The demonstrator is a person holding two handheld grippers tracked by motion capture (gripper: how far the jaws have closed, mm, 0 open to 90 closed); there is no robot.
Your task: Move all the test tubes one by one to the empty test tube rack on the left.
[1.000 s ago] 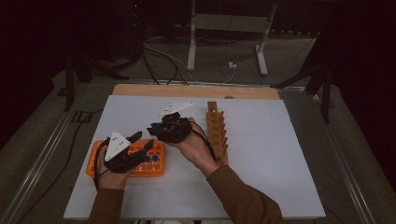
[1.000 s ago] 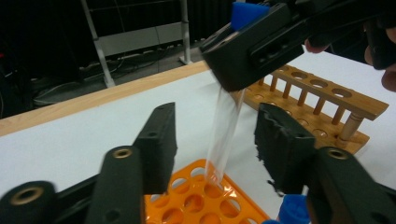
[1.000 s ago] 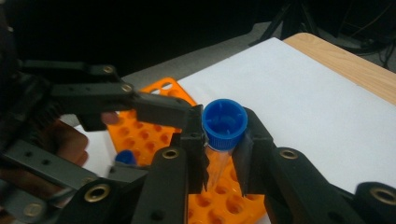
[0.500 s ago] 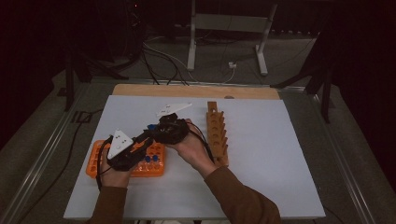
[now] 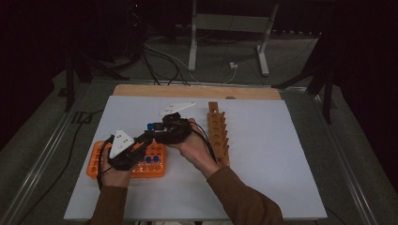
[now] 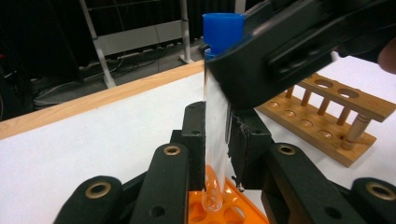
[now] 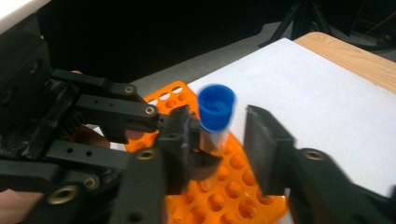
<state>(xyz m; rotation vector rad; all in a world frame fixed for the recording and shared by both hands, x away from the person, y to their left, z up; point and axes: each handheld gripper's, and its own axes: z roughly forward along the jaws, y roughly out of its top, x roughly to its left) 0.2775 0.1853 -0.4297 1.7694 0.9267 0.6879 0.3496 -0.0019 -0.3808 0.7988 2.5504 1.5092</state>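
Now, in the high view, we see both tongs meet above the orange rack [image 5: 96,161] at seven o'clock on the table; earlier the left gripper [image 5: 149,137] stood open beside it. In the left gripper view, its jaws have just clamped the blue-capped tube [image 6: 215,116]. In the right gripper view, the right gripper [image 7: 219,144] has just been opening, pads off the tube: handover done.

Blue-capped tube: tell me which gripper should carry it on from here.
Left, probably. The left gripper is clamped on the tube above the orange rack, while the right gripper has just been opening, pads off it.
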